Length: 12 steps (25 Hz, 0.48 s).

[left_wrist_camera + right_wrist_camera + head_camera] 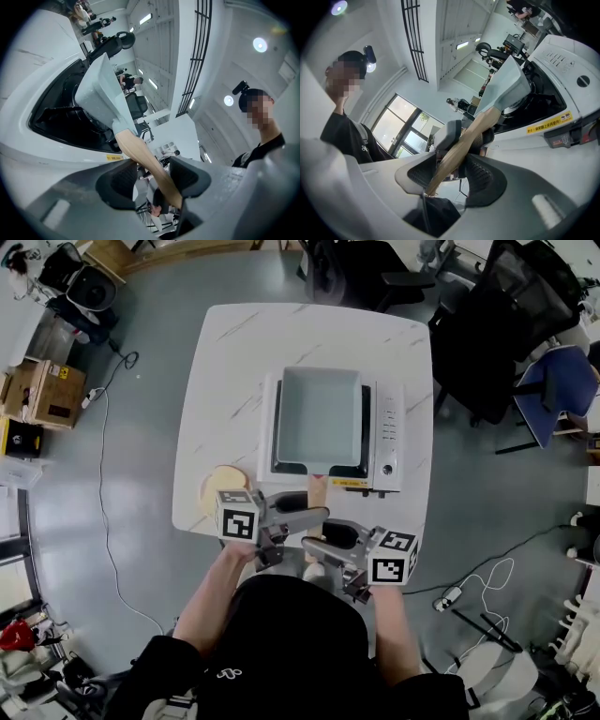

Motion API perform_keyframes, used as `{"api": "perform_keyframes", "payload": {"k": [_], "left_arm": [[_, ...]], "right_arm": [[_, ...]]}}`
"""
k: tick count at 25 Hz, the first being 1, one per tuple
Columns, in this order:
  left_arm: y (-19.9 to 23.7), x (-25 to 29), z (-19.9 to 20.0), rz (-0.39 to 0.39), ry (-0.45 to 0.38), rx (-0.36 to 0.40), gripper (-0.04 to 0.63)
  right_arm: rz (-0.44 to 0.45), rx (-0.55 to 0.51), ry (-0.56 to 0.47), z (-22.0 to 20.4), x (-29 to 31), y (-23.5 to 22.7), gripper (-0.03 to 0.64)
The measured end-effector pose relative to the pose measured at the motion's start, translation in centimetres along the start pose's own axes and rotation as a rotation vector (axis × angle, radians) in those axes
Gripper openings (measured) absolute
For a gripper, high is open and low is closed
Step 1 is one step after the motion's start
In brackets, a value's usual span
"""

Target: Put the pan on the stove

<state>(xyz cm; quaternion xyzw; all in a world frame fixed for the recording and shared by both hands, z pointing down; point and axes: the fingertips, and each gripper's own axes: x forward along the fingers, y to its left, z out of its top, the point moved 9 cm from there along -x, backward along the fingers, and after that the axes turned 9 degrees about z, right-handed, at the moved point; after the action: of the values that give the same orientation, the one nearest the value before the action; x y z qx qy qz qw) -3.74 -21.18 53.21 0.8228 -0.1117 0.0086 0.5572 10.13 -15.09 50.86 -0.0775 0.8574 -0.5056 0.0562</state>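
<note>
pan sitting on the stove, both grippers at its handle

the square, pale grey pan (pixel 319 409) is sitting flat on the black top of the white stove (pixel 389 442), which is standing near the middle of the white marbled table (pixel 225 352). its wooden handle (pixel 318 491) is reaching out over the stove's front edge, toward the person. the two grippers are meeting at that handle from opposite sides, low in the head view, with their tips close to each other. the right gripper (pixel 449 174) is gripping the handle near its free end: both ribbed pads are pressing on the wood, which is running slantwise between them. the left gripper (pixel 152 172) is holding its jaws parted around the same handle; the wood is lying against one pad (pixel 186 174), while a gap is showing on the other side. a round wooden disc (pixel 216 486) is lying on the table just left of the stove's front corner, beside the left gripper's marker cube.
</note>
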Motion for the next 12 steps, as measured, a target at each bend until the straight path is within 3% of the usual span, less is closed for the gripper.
{"api": "perform_keyframes", "payload": {"k": [12], "left_arm": [[0.82,0.24,-0.51,-0.016,0.015,-0.005,0.222]], "right_arm": [[-0.031,0.004,0.0,-0.5,-0.1,-0.28,0.196]]}}
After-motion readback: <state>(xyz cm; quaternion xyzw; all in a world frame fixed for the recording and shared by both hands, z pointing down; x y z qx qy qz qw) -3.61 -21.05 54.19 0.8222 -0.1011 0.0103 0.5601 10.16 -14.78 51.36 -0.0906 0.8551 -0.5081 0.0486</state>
